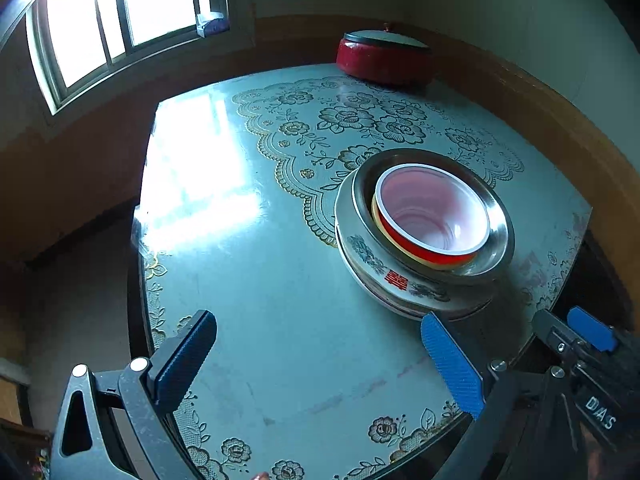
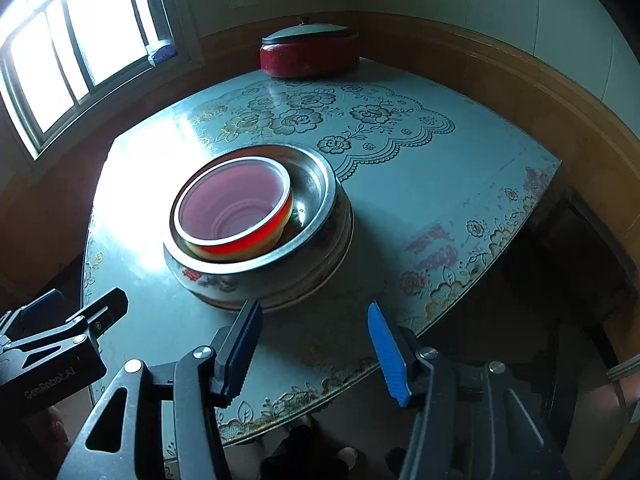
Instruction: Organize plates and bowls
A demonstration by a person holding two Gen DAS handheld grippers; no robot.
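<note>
One stack stands on the table: a red bowl [image 1: 434, 216] with a white inside sits in a steel bowl [image 1: 496, 240], which sits on flowered white plates [image 1: 372, 260]. The stack also shows in the right wrist view, with the red bowl [image 2: 236, 210], steel bowl [image 2: 316, 188] and plates [image 2: 280, 292]. My left gripper [image 1: 320, 344] is open and empty, above the table in front of the stack and to its left. My right gripper [image 2: 316, 332] is open and empty, just in front of the stack over the table's near edge.
A red lidded pot [image 1: 384, 58] stands at the table's far edge, also in the right wrist view [image 2: 308, 52]. The table [image 1: 248, 280] has a pale flowered cover. A window [image 1: 120, 20] is at the far left. Wood-panelled walls are behind.
</note>
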